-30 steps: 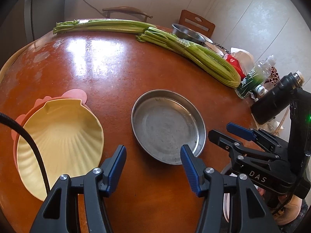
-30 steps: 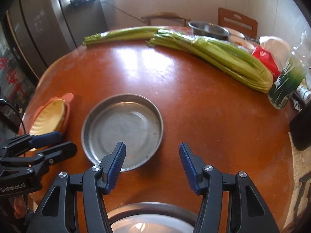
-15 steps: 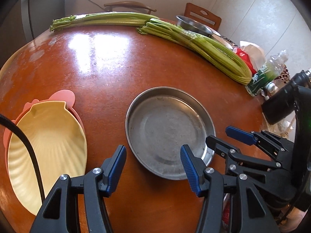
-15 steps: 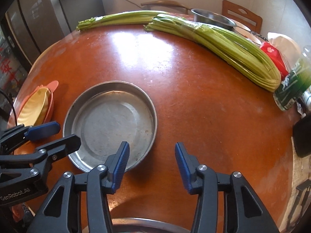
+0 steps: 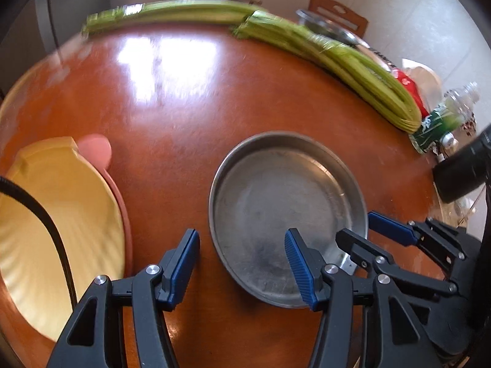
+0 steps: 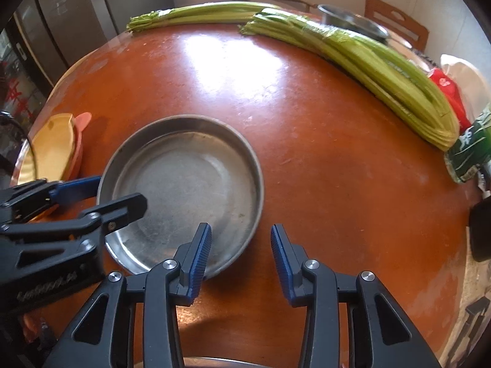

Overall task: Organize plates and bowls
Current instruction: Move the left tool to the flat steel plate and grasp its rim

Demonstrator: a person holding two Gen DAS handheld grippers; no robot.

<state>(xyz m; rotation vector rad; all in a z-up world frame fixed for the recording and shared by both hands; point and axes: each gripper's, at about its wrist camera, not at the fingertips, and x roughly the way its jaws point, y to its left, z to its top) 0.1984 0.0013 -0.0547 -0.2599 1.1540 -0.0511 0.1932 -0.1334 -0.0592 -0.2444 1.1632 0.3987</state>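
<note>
Left tool (image 5: 242, 263) low over table (image 5: 184, 116), jaws wide, straddling near-left rim of metal plate (image 5: 288, 214). I see yellow shell plate (image 5: 58, 214) stacked on pink plate (image 5: 95, 150) at left. Right tool (image 6: 241, 256) jaws wide across plate's near-right rim. Celery bundles (image 6: 353, 58) along far edge, green bottle (image 6: 469, 150) right.

Black plastic grippers, blue ribbed fingers (image 5: 299, 265), silver screws, black cable (image 5: 46, 224).
</note>
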